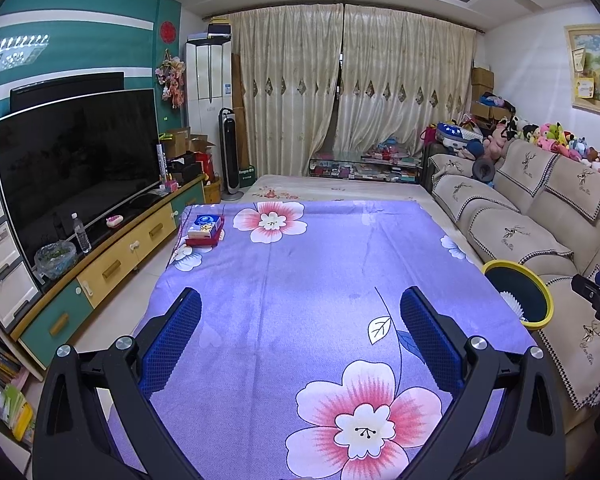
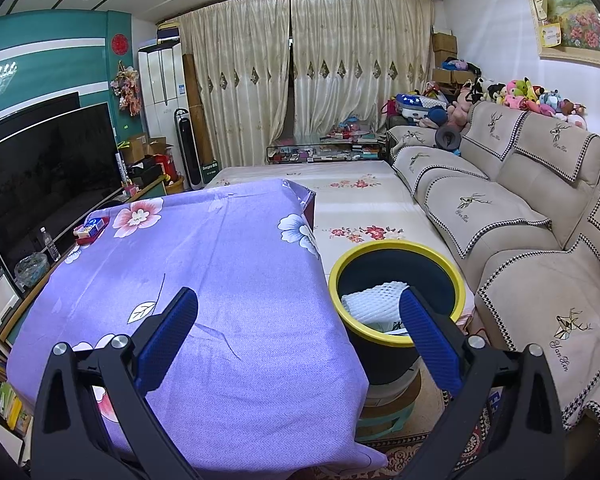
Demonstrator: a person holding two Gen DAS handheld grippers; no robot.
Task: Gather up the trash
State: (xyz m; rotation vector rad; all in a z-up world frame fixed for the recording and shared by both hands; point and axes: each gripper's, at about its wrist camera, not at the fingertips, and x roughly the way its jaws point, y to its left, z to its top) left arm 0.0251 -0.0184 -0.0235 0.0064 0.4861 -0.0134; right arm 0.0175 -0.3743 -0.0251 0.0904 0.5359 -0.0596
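A dark bin with a yellow rim [image 2: 396, 248] stands at the right side of the table, between it and the sofa; it also shows in the left wrist view [image 1: 518, 268]. White foam netting [image 2: 374, 298] and other trash lie inside it. My left gripper [image 1: 300, 308] is open and empty above the purple flowered tablecloth [image 1: 300, 264]. My right gripper [image 2: 299, 308] is open and empty over the table's right edge, its right finger [image 2: 428, 332] in front of the bin. Part of the right gripper [image 1: 598, 300] shows at the left wrist view's right edge.
A red tray with small boxes [image 1: 206, 230] sits at the table's far left corner, also in the right wrist view [image 2: 92, 229]. A beige sofa [image 2: 520, 208] runs along the right. A TV [image 1: 76, 168] on a cabinet [image 1: 132, 248] stands left. A low bed lies beyond the table.
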